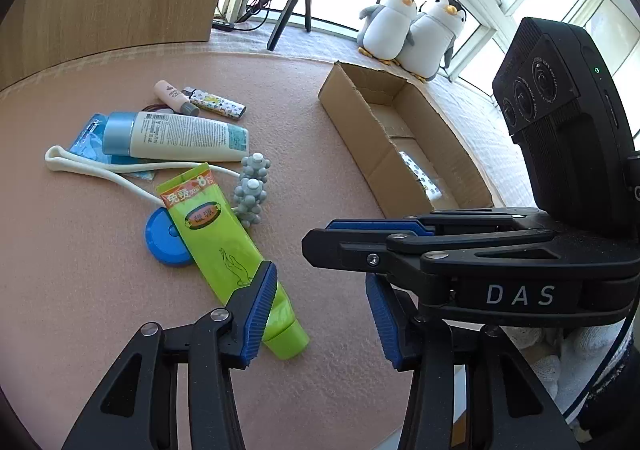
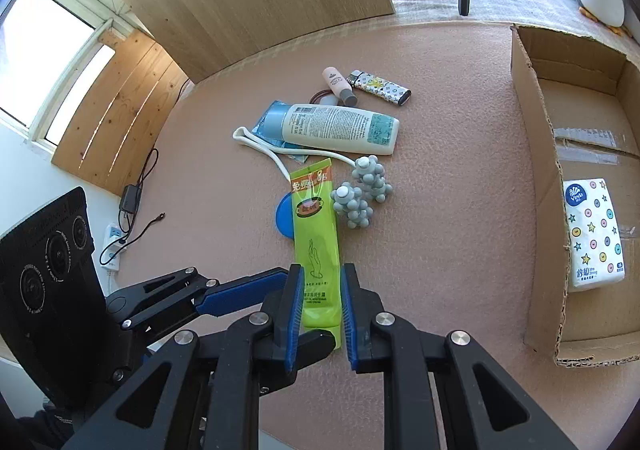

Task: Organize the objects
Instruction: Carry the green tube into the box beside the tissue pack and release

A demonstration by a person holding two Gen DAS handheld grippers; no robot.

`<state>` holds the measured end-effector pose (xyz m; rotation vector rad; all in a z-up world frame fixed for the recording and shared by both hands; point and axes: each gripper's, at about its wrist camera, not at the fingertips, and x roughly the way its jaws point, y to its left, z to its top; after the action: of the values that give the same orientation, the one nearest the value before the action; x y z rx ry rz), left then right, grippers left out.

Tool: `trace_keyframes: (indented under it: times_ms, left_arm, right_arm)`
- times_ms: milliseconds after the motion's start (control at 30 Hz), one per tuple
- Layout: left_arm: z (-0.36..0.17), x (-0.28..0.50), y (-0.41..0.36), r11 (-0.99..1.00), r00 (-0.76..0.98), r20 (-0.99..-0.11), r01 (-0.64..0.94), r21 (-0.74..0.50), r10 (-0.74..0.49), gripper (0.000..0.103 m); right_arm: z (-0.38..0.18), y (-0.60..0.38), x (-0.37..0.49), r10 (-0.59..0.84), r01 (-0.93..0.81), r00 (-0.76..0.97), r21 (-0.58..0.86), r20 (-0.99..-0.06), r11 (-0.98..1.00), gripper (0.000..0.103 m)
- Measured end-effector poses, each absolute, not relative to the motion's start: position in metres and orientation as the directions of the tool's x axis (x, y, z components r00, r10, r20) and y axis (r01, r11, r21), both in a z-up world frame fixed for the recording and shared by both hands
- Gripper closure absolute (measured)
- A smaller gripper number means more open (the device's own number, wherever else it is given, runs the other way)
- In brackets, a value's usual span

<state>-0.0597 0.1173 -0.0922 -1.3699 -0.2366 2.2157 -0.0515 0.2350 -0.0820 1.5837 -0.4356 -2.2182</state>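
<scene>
Right gripper (image 2: 319, 310): held low over the pink mat (image 2: 460, 210), fingers pointing along the green tube (image 2: 316, 250). Its jaws stand narrowly apart on either side of the tube's cap end; the blue pads (image 2: 294, 310) lie just beside the tube's edges, and whether they press it cannot be told.

Left gripper (image 1: 320, 310): jaws wide apart, empty, hovering above the mat just beside the green tube's cap end. The right gripper crosses in front of it from the right side, covering its right finger in part.

Green tube: lies flat on the mat, its crimped end over a blue lid (image 2: 285, 216), of which only an edge shows.

Beside the green tube: a grey knobbly roller (image 2: 362, 198) with a white looped handle (image 2: 256, 140). Beyond the tube's crimped end: a white tube (image 2: 340, 128) with a blue cap, resting on a blue packet mostly hidden beneath it. Farther still: a small pink bottle (image 2: 338, 84) and a patterned lighter (image 2: 380, 87).

Cardboard box (image 2: 536, 178): open, well apart from the green tube on the right, holding a tissue pack (image 2: 594, 232); its far side is cut off by the frame.

A gloved hand (image 1: 560, 362) shows partly at the lower right of the left wrist view.
</scene>
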Motion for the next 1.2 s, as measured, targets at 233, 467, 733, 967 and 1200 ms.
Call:
trace_keyframes:
  times_ms: [233,467,733,967,1200]
  left_arm:
    - [-0.128,-0.053,0.082,-0.888,-0.323,-0.828,-0.208,-0.410,0.458,0.036]
    - [-0.146,-0.057,0.083,-0.873,-0.300,-0.820,-0.179,-0.454,0.488,0.036]
    - [-0.153,-0.064,0.084,-0.860,-0.305,-0.804,-0.167,-0.483,0.511,0.037]
    - [-0.153,-0.064,0.092,-0.875,-0.315,-0.816,-0.184,-0.449,0.485,0.046]
    - [-0.141,-0.060,0.095,-0.887,-0.343,-0.818,-0.206,-0.413,0.461,0.051]
  right_arm:
    - [-0.101,0.248,-0.053,-0.484,0.078,-0.278,0.483,-0.830,-0.872,0.055]
    - [-0.119,0.231,-0.066,-0.502,0.092,-0.210,0.494,-0.839,-0.865,0.055]
    - [-0.140,0.212,-0.073,-0.494,0.119,-0.136,0.481,-0.859,-0.869,0.057]
    - [-0.146,0.204,-0.071,-0.490,0.134,-0.118,0.475,-0.864,-0.870,0.080]
    - [-0.134,0.211,-0.065,-0.508,0.140,-0.160,0.490,-0.846,-0.861,0.082]
